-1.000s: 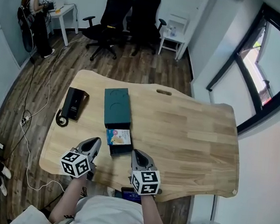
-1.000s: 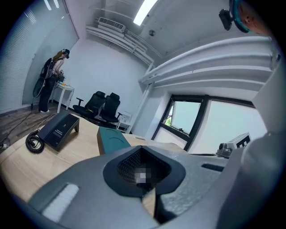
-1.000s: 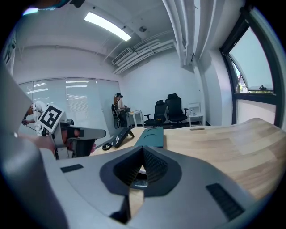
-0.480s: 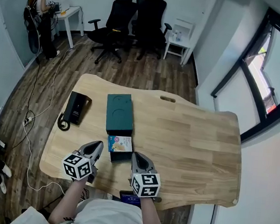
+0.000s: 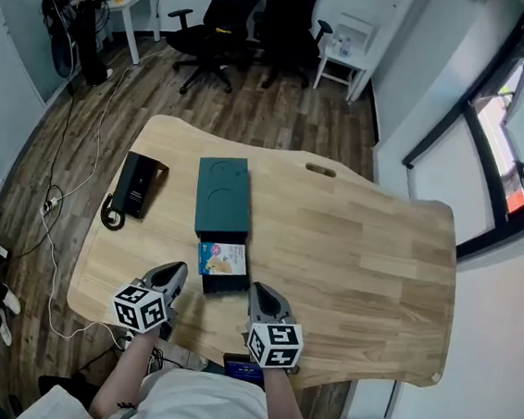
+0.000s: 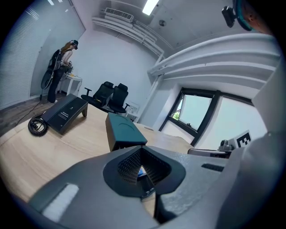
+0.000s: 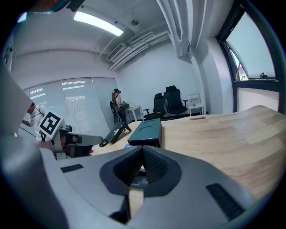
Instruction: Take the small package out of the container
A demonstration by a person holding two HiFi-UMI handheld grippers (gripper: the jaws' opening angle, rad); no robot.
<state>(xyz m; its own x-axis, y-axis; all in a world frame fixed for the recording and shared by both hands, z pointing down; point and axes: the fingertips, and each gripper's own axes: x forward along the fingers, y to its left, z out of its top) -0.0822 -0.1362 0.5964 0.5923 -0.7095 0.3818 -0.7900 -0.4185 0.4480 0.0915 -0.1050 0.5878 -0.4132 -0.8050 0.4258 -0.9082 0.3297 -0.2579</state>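
Teal rectangular container (image 5: 222, 197) lies mid-bench with its dark inner tray (image 5: 225, 283) slid out toward the person. The small blue-and-cream package (image 5: 222, 257) lies flat in that tray. The left tool (image 5: 177, 269) and right tool (image 5: 255, 290) flank the tray's near end by the bench's front edge, each pressed together on nothing. Open wood of the light bench (image 5: 359, 261) stretches right. A black desk phone (image 5: 136, 186) sits near the left edge.
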